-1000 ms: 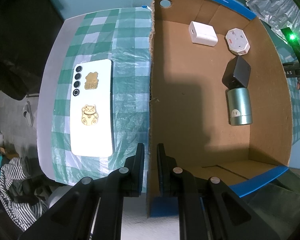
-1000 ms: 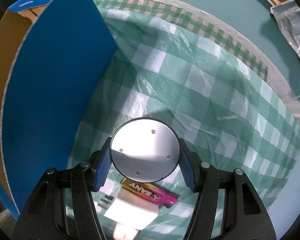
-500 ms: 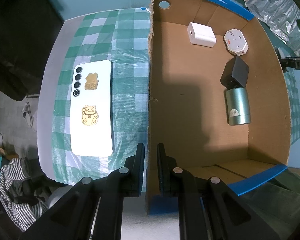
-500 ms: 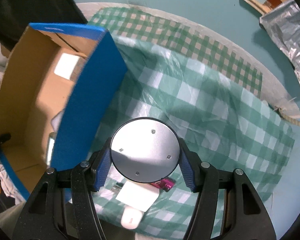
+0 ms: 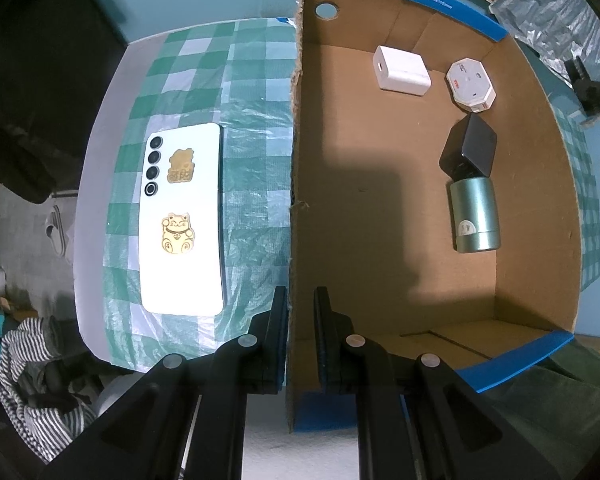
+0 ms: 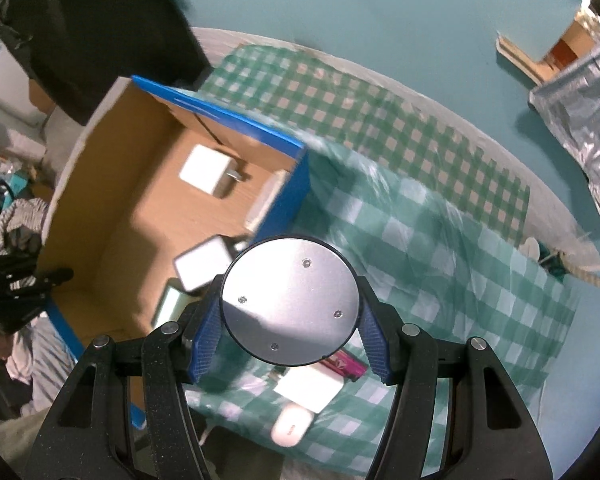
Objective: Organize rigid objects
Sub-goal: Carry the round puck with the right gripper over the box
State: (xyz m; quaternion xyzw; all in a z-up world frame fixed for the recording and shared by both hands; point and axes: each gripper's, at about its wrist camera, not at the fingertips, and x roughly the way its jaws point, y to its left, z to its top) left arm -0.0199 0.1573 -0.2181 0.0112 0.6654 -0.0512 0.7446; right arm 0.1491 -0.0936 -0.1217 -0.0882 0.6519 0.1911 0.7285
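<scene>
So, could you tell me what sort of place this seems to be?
Probably a lived-in home room: a table under a green checked tablecloth, striped clothing heaped beside it, and a slipper on the floor.

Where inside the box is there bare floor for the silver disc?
The cardboard box floor is bare from the wall pinched by the left gripper across to the green cylinder. The far right corner is crowded: white charger, hexagonal puck, black cube.

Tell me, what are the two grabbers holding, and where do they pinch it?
The right gripper pinches a round silver disc by its opposite edges. The left gripper clamps the cardboard box by its side wall.
</scene>
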